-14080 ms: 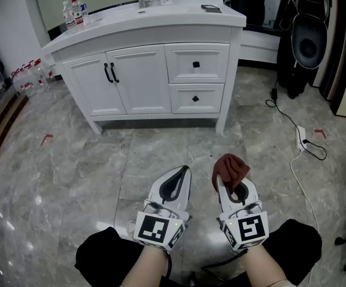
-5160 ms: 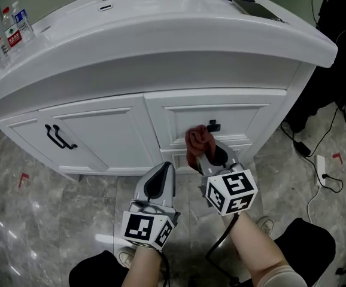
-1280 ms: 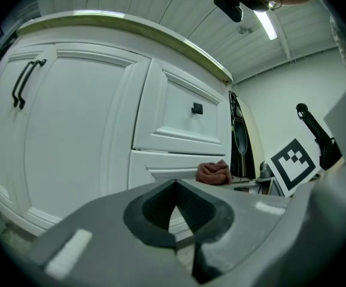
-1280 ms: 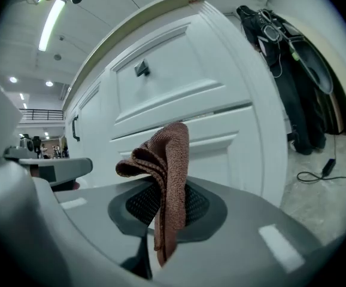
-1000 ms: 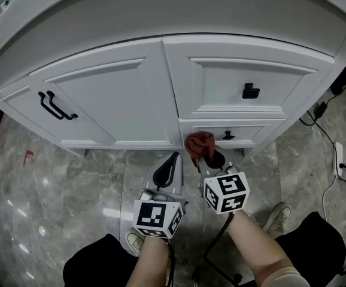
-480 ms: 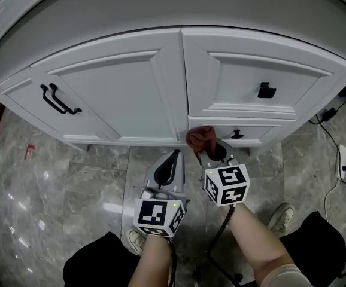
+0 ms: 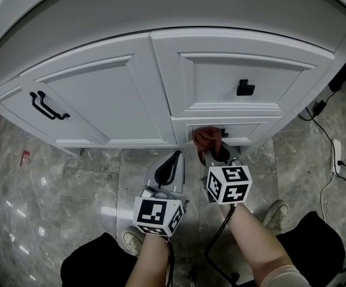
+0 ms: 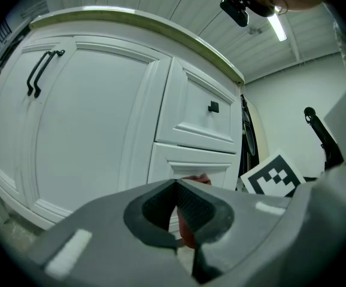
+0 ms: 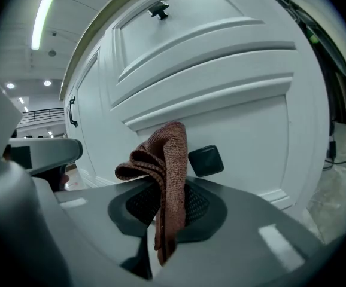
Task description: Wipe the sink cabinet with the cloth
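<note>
The white sink cabinet (image 7: pixel 161 94) fills the upper head view, with two doors on the left and two drawers on the right. My right gripper (image 7: pixel 211 150) is shut on a reddish-brown cloth (image 7: pixel 207 137), and the bunched cloth rests against the lower drawer front (image 7: pixel 251 130) just left of its black knob (image 7: pixel 224 133). In the right gripper view the cloth (image 9: pixel 164 172) stands up out of the shut jaws, with the knob (image 9: pixel 206 160) right behind it. My left gripper (image 7: pixel 172 163) hangs shut and empty beside the right one, short of the cabinet.
The doors' black handles (image 7: pixel 44 105) are at the left and the upper drawer's knob (image 7: pixel 245 88) is above the cloth. The countertop overhangs everything. A cable and power strip (image 7: pixel 336 154) lie on the marble floor at the right. The person's shoes (image 7: pixel 277 214) stand below.
The right gripper has slid the cloth to the right along the lower drawer front, from its left edge up to the knob. The left gripper has kept its place.
</note>
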The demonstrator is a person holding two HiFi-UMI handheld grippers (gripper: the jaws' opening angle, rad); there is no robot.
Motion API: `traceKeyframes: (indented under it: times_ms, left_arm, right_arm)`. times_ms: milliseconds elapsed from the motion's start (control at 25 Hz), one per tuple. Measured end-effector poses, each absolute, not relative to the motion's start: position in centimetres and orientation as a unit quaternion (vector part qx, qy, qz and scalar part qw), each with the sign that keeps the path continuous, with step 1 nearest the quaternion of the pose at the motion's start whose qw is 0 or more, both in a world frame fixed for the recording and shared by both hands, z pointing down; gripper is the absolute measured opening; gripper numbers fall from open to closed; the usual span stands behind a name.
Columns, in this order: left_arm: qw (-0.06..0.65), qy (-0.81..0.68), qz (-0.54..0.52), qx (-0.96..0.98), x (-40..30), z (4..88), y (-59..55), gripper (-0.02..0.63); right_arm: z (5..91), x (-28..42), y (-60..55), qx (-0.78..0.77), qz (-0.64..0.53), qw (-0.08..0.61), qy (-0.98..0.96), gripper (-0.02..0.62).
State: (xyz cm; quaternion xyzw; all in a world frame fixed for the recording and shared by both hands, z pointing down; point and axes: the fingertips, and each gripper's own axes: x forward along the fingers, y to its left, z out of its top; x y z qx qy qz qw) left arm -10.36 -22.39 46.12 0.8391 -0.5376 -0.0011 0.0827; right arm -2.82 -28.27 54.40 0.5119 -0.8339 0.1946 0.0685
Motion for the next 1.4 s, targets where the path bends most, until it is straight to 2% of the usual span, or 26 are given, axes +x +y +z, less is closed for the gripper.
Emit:
traceKeyframes:
  times_ms: [480, 800, 1400]
  left_arm:
    - [0.087, -0.512, 0.006, 0.854, -6.2, 46.7, -22.8, 0.001]
    - [0.09, -0.508, 0.016, 0.857, -4.8, 47.4, -23.3, 0.001]
    - [0.09, -0.492, 0.019, 0.866, -2.2, 47.6, -23.5, 0.001]
  right_arm:
    - [52.5, 6.5, -28.4, 0.576, 0.165, 0.053, -0.799, 0.08]
    - [52.5, 8.0, -29.5, 0.575, 0.165, 0.057, -0.799, 0.081]
    - [53.0, 15.7, -28.7, 0.635, 0.176, 0.061, -0.75, 0.081]
